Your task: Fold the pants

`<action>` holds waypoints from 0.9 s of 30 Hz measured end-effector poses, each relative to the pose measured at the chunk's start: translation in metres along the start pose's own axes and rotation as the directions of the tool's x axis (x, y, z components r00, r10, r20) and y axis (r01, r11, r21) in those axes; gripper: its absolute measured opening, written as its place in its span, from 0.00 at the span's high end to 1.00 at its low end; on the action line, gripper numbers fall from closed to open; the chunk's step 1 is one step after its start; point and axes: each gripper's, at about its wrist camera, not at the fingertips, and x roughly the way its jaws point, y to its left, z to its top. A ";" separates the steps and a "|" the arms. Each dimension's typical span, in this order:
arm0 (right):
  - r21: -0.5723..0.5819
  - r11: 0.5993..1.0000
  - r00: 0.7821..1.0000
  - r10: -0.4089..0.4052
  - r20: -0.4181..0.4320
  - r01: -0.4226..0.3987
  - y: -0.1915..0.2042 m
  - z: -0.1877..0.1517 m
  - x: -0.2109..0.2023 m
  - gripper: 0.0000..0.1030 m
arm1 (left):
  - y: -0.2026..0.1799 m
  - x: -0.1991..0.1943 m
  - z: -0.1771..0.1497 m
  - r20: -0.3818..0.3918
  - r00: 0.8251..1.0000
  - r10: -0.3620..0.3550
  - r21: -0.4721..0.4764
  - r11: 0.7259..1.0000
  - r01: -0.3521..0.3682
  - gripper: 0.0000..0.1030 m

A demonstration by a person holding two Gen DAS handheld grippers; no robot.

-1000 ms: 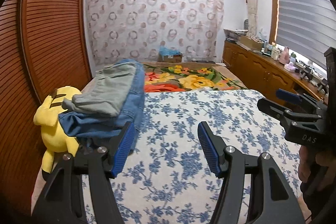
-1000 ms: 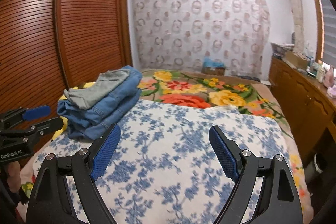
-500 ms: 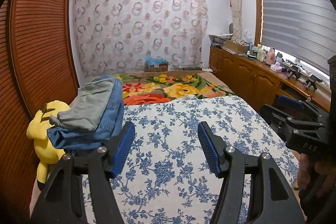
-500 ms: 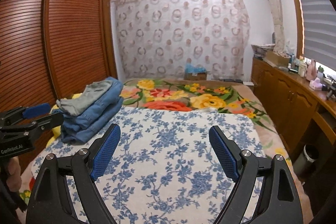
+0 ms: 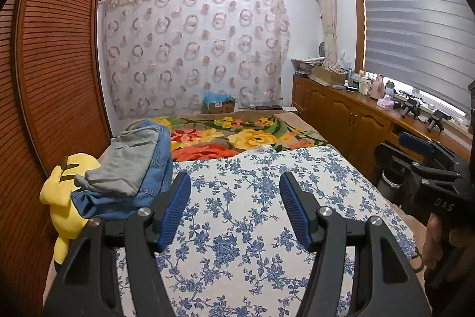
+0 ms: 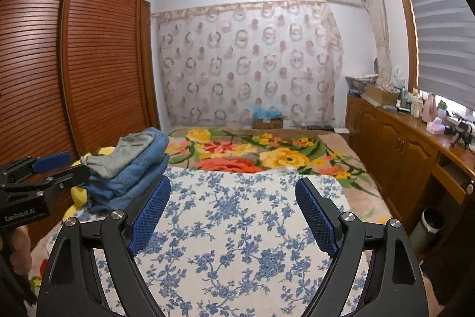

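A stack of folded pants sits at the left edge of the bed: grey pants (image 5: 127, 165) on top of blue jeans (image 5: 154, 183). The stack also shows in the right wrist view, grey (image 6: 124, 156) over denim (image 6: 133, 183). My left gripper (image 5: 234, 210) is open and empty above the blue-flowered sheet (image 5: 252, 228), to the right of the stack. My right gripper (image 6: 233, 216) is open and empty over the same sheet (image 6: 237, 242). Each gripper shows at the edge of the other's view, the right one (image 5: 421, 156) and the left one (image 6: 44, 168).
A yellow plush toy (image 5: 65, 198) lies under the stack by the slatted wardrobe (image 5: 53, 79). A floral blanket (image 5: 237, 135) covers the far half of the bed. A wooden cabinet (image 5: 350, 121) with bottles runs along the right wall. A bin (image 6: 430, 225) stands beside it.
Both grippers have pulled back and tilted up from the bed, so the stack and the sheet look farther and lower. Both stay open and empty.
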 end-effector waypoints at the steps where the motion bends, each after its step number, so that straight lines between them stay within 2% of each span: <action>1: 0.001 1.000 1.000 0.000 0.000 0.000 0.000 0.000 0.000 0.15 | 0.001 0.000 -0.001 0.000 1.000 -0.001 -0.002 1.000 0.001 0.40; 27: -0.001 1.000 1.000 0.001 0.000 -0.001 0.000 0.000 0.000 0.15 | 0.004 -0.003 0.000 0.000 1.000 0.003 -0.003 1.000 -0.003 0.40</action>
